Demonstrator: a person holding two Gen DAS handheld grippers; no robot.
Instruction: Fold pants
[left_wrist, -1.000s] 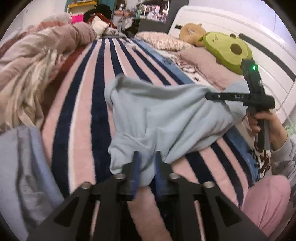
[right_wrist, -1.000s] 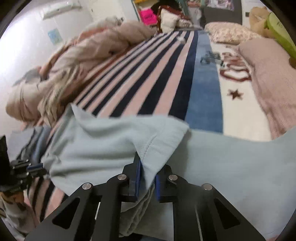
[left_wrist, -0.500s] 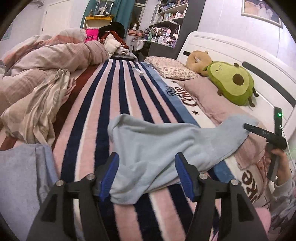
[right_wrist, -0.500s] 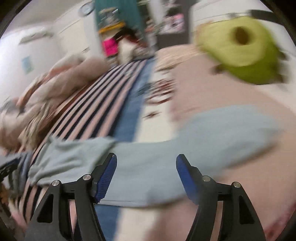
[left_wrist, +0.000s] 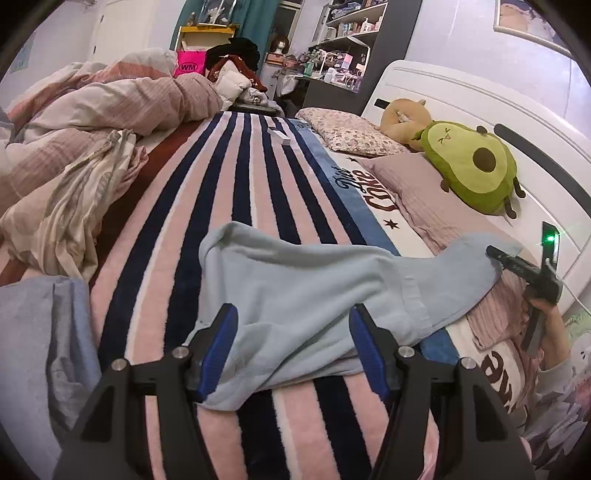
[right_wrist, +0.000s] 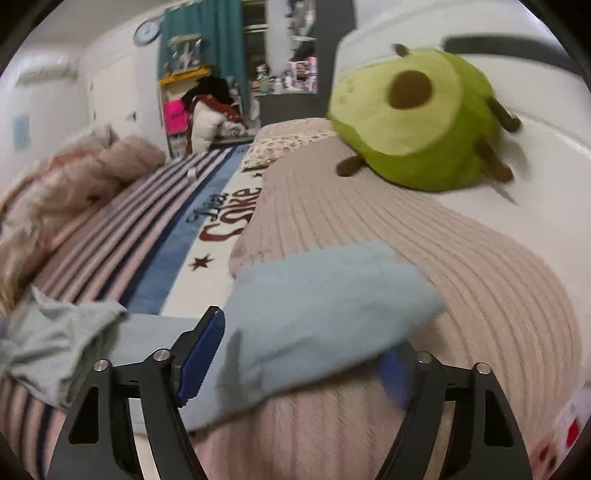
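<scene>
Where both clamps pinched cloth a second ago, now spread wide: left gripper (left_wrist: 291, 347) and right gripper (right_wrist: 299, 358), holding nothing. Soft pale-blue fleece pants (left_wrist: 317, 291) dropped across striped pink-and-navy blanket (left_wrist: 229, 192), leg end on ribbed mauve pillow (right_wrist: 424, 258). Probably regripping next.

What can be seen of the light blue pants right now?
The light blue pants are soft, fleecy-looking fabric, lying loosely spread and rumpled across the striped blanket, not yet neatly folded. One end drapes up onto the pink ribbed pillow; the other end lies crumpled on the stripes. A seam band crosses the cloth. Both tools, left and right, are open with cloth between the jaws, not clamped.
</scene>
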